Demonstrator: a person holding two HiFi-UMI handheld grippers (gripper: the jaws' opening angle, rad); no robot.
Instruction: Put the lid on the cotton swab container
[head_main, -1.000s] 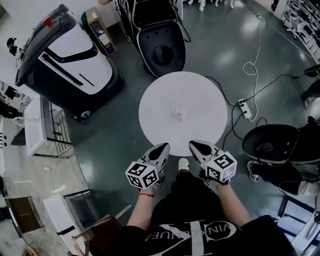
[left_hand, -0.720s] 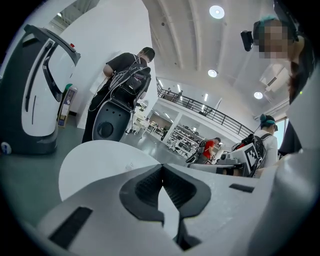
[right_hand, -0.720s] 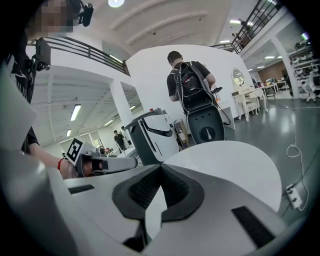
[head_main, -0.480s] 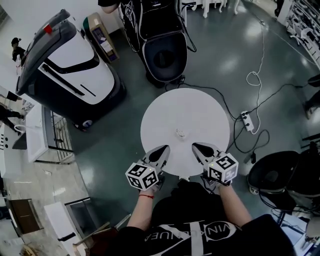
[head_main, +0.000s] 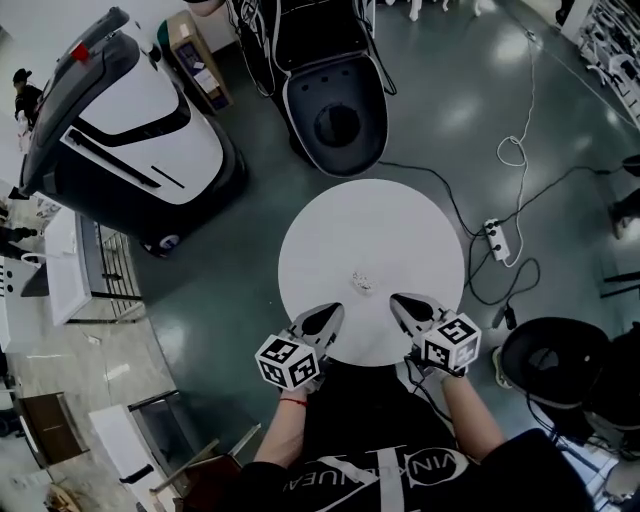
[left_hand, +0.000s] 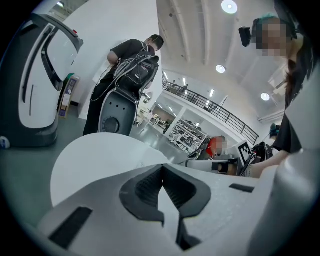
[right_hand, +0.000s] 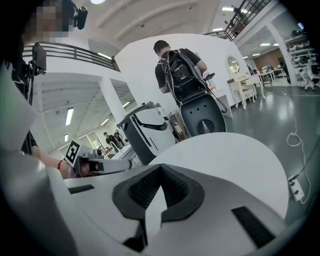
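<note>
The table (head_main: 370, 215) has drawn nearer since a second ago, so the swab container (head_main: 361, 282) now lies at 12 o'clock just beyond the left gripper (head_main: 325, 316) and right gripper (head_main: 404, 304), both pinched together and empty; reach looks next, lid too small to tell.

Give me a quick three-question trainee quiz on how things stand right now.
1. True or false: the left tool is holding the cotton swab container.
2. Multiple choice: the container rests on A) the floor, B) the round white table, C) a chair.
3. Fill in: in its own view, the right tool has its jaws ____.

Key: 1 false, it lies apart from both tools; 2 B; 3 shut, with nothing between them.
</note>
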